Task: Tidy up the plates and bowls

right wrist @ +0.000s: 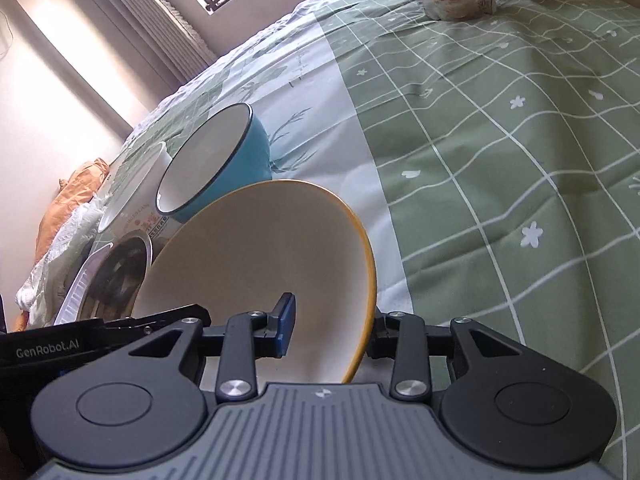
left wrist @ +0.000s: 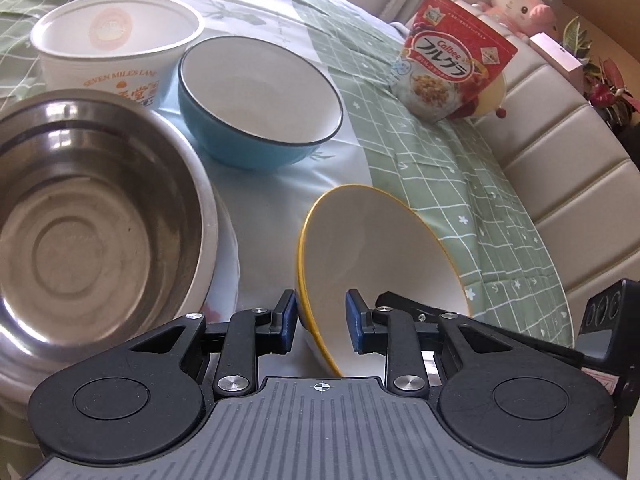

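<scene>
Yellow bowl (left wrist: 380, 248) tipped steeply on its side, mouth toward the left, about mid-bed (left wrist: 460, 184) and well back from the headboard edge. Apparently raised for carrying rather than resting flat, though contact with the cover underneath cannot be made out.

Left gripper (left wrist: 322, 322) straddling the near rim: one pad outside the wall, the other inside, jaws partly apart with the wall crossing slantwise between. Cannot tell whether pinching or merely bracketing. Right gripper (right wrist: 332, 326) astride the opposite rim in the same way, one pad inside, the other finger hidden behind the wall; grip likewise impossible to confirm. Probably a two-sided hold for steadying a wide, shallow shape.

Over by the left edge, clustered close together: steel bowl (left wrist: 92, 220) seated on a white dish (right wrist: 76, 292), blue bowl (left wrist: 260, 92) just beyond, paper tub (left wrist: 112, 40) behind both. Looks like the gathering spot, largest at the bottom, hence a likely nesting place for the yellow bowl.

Cereal bag (left wrist: 452, 72) propped upright near the headboard edge, well apart and out of the way.
</scene>
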Demonstrator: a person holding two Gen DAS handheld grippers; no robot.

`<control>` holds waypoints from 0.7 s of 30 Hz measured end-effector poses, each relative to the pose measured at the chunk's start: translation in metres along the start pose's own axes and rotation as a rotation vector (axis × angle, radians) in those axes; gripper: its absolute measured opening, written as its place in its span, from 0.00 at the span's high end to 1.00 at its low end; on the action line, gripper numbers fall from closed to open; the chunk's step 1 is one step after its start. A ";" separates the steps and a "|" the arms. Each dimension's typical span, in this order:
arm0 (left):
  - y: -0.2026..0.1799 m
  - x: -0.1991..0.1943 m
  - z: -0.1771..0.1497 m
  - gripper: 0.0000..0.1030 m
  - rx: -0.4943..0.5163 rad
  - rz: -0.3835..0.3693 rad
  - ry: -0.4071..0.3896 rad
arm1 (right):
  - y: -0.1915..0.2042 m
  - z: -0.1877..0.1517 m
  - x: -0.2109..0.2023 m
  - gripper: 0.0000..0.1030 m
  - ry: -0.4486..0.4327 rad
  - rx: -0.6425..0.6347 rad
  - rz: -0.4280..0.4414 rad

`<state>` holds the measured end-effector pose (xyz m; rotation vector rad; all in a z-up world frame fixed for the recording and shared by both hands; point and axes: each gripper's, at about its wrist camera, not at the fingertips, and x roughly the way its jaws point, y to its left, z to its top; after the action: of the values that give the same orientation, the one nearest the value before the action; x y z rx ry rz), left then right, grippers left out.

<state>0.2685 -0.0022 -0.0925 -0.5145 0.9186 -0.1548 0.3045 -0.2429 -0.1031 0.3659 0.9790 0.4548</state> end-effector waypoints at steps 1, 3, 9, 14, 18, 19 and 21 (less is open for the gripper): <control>-0.002 -0.002 -0.001 0.72 0.006 0.000 0.000 | -0.001 -0.001 -0.003 0.66 -0.009 0.008 0.000; -0.005 -0.005 -0.002 0.72 0.015 -0.003 0.003 | -0.004 -0.001 -0.008 0.66 -0.024 0.019 -0.007; -0.009 -0.024 -0.001 0.72 0.035 0.021 -0.033 | -0.003 0.002 -0.019 0.67 -0.059 0.005 -0.007; -0.006 -0.026 0.000 0.73 0.022 0.041 -0.029 | 0.001 0.002 -0.017 0.67 -0.052 -0.001 0.003; -0.002 -0.027 0.001 0.75 -0.009 0.046 -0.036 | 0.006 -0.001 -0.017 0.67 -0.052 -0.026 0.000; 0.000 -0.027 0.001 0.75 -0.017 0.044 -0.041 | 0.007 -0.001 -0.017 0.67 -0.055 -0.033 -0.003; 0.003 -0.028 0.002 0.76 -0.030 0.039 -0.045 | 0.008 0.001 -0.019 0.67 -0.062 -0.041 -0.010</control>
<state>0.2531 0.0109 -0.0723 -0.5257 0.8873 -0.0935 0.2946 -0.2460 -0.0858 0.3364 0.9098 0.4514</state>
